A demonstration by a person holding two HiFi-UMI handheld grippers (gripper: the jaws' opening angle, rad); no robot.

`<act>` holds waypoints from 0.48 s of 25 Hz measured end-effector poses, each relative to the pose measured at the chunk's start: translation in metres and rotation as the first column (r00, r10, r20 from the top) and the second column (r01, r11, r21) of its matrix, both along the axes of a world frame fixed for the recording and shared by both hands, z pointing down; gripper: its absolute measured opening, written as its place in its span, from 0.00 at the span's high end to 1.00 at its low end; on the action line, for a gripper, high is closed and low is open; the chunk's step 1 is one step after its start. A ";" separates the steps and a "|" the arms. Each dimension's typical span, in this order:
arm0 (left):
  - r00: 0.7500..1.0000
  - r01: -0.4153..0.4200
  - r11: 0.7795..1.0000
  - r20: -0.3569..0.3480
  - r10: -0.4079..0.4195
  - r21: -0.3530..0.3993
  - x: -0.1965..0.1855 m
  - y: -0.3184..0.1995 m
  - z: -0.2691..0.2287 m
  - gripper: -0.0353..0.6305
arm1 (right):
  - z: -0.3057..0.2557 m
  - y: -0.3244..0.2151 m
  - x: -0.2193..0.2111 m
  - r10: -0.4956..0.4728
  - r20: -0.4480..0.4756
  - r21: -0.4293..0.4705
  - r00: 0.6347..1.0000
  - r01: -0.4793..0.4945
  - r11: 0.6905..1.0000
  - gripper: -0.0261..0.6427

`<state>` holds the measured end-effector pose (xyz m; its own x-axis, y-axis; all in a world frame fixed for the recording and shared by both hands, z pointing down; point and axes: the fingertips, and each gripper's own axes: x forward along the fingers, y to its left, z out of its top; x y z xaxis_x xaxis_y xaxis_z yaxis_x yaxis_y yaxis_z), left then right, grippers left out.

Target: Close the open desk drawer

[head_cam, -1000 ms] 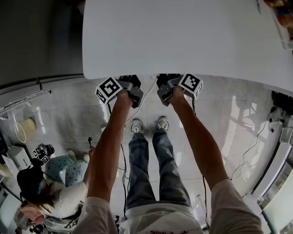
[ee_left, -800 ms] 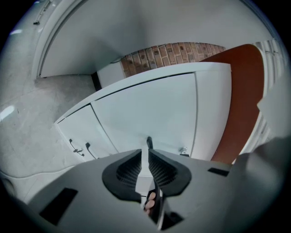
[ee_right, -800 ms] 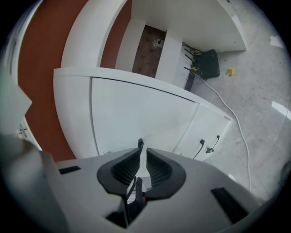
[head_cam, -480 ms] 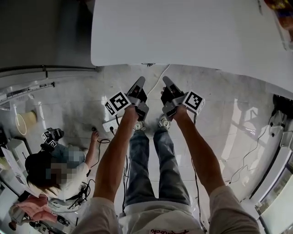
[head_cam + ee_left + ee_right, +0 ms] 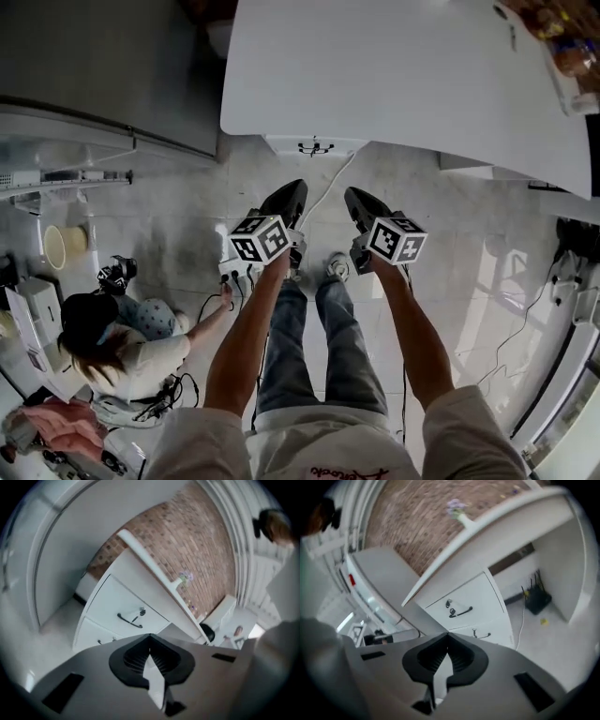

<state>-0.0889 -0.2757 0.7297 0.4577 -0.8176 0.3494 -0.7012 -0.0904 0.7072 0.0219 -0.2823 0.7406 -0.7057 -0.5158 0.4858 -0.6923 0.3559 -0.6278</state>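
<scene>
A white drawer unit (image 5: 123, 616) stands under the white desk (image 5: 403, 75). Its top drawer (image 5: 461, 601) has a black handle (image 5: 129, 621) and a lock, and a lower drawer (image 5: 480, 631) sits beneath it. Both fronts look flush with the unit. In the head view only the unit's front edge (image 5: 315, 144) peeks out below the desk top. My left gripper (image 5: 294, 190) and right gripper (image 5: 355, 197) hang side by side over the floor, short of the desk. Each is shut and empty. The jaws of the left gripper (image 5: 150, 636) and the right gripper (image 5: 448, 634) point at the unit from a distance.
A person (image 5: 108, 342) crouches on the floor at the left among cables and small devices. A black box (image 5: 536, 598) with wires sits on the floor under the desk. A vase of flowers (image 5: 184, 579) stands on the desk by the brick wall. White furniture (image 5: 562, 375) lines the right side.
Both grippers have drawn back from under the desk edge and risen over the floor. They rolled, so their marker cubes now face up. The crouching person has shifted at the left.
</scene>
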 end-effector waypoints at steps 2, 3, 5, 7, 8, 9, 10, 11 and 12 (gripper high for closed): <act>0.974 -0.077 0.996 0.220 0.064 0.052 0.007 0.006 -0.026 0.93 | -0.028 0.007 0.001 -0.086 -0.128 0.113 0.988 0.101 0.988 0.93; 0.948 -0.106 0.992 0.309 0.078 0.075 0.010 0.005 -0.041 0.93 | -0.045 0.007 0.000 -0.112 -0.169 0.171 0.979 0.141 0.975 0.93; 0.901 -0.141 0.982 0.427 0.073 0.129 0.016 0.004 -0.073 0.93 | -0.081 0.006 -0.001 -0.138 -0.218 0.273 0.966 0.196 0.942 0.93; 0.882 -0.159 0.971 0.467 0.059 0.179 0.026 0.009 -0.106 0.93 | -0.117 0.014 0.001 -0.150 -0.239 0.342 0.959 0.227 0.912 0.93; 0.880 -0.166 0.966 0.471 0.056 0.196 0.032 0.015 -0.122 0.93 | -0.135 0.022 0.003 -0.152 -0.245 0.372 0.958 0.238 0.897 0.93; 0.879 -0.172 0.963 0.473 0.055 0.207 0.039 0.022 -0.136 0.93 | -0.152 0.031 0.007 -0.151 -0.245 0.397 0.958 0.242 0.886 0.93; 0.879 -0.174 0.961 0.473 0.052 0.217 0.045 0.030 -0.149 0.93 | -0.168 0.041 0.012 -0.147 -0.239 0.415 0.960 0.238 0.878 0.94; 0.880 -0.172 0.959 0.472 0.047 0.226 0.050 0.037 -0.162 0.93 | -0.184 0.049 0.017 -0.141 -0.227 0.429 0.964 0.229 0.874 0.93; 0.881 -0.172 0.956 0.471 0.042 0.236 0.056 0.044 -0.175 0.93 | -0.198 0.057 0.022 -0.135 -0.219 0.440 0.966 0.221 0.870 0.93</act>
<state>-0.0329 -0.2316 0.5545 0.3899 -0.8637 0.3194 -0.9139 -0.3206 0.2489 0.0442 -0.2251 0.5427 -0.7326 -0.5835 0.3505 -0.6724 0.7007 -0.2387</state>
